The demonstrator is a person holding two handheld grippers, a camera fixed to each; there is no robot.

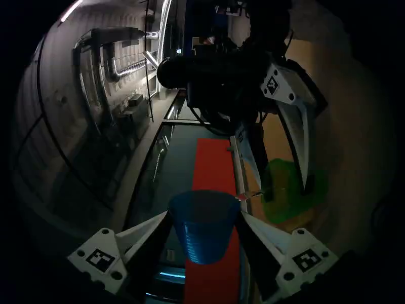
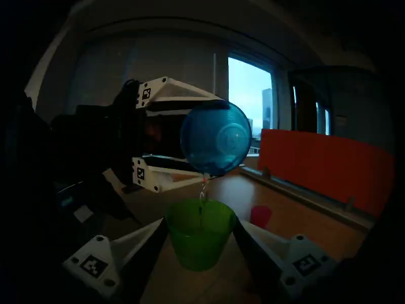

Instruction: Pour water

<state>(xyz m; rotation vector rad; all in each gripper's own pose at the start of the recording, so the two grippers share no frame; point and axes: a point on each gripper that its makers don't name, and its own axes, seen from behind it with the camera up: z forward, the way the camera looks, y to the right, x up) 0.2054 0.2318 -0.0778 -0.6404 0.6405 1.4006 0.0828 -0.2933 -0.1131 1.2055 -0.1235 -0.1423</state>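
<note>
Right gripper view: left gripper [image 2: 205, 137], tipped sideways, clamps blue cup [image 2: 220, 133], water [image 2: 203, 190] trickling into green cup [image 2: 200, 240] clamped by right gripper [image 2: 200, 222].

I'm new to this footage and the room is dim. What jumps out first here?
A blue cup, tipped over in the left gripper, drops a thin water stream into the green cup held by the right gripper just below. Behind, to the right, a bright window and an orange-red panel stand out.

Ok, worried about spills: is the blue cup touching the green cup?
Apart. The right gripper view shows the tilted blue cup above the green cup, a thin water stream crossing the gap.
</note>
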